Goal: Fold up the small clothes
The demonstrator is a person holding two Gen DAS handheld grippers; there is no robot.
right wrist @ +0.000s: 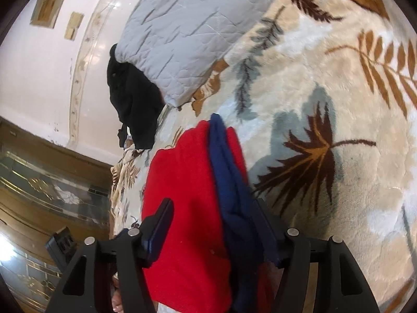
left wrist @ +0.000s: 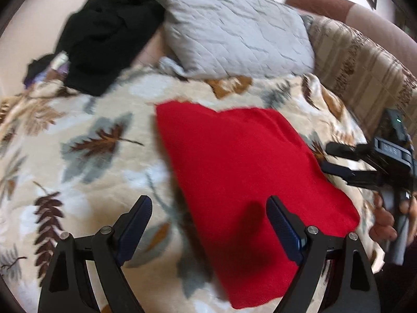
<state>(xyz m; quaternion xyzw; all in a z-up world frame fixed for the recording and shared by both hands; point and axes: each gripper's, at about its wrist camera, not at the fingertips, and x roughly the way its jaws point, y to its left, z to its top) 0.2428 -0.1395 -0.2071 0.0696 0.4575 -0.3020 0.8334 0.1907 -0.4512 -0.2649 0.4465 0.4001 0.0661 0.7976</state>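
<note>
A red garment [left wrist: 242, 161] lies flat on the leaf-patterned blanket [left wrist: 78, 140]. My left gripper [left wrist: 208, 208] is open above its near left edge, the right finger over the red cloth, the left finger over the blanket. My right gripper [left wrist: 328, 156] shows at the right of the garment, its jaws apart. In the right wrist view the right gripper [right wrist: 211, 216] is open around the red garment [right wrist: 182, 195] and its navy blue trim [right wrist: 229, 169], which lies against the right finger.
A grey quilted pillow [left wrist: 234, 28] and a pile of black clothes [left wrist: 109, 34] sit at the far end of the bed. A patterned cover [left wrist: 359, 67] lies at the right. A wall [right wrist: 39, 78] and glass-fronted cabinet [right wrist: 52, 190] stand beyond the bed.
</note>
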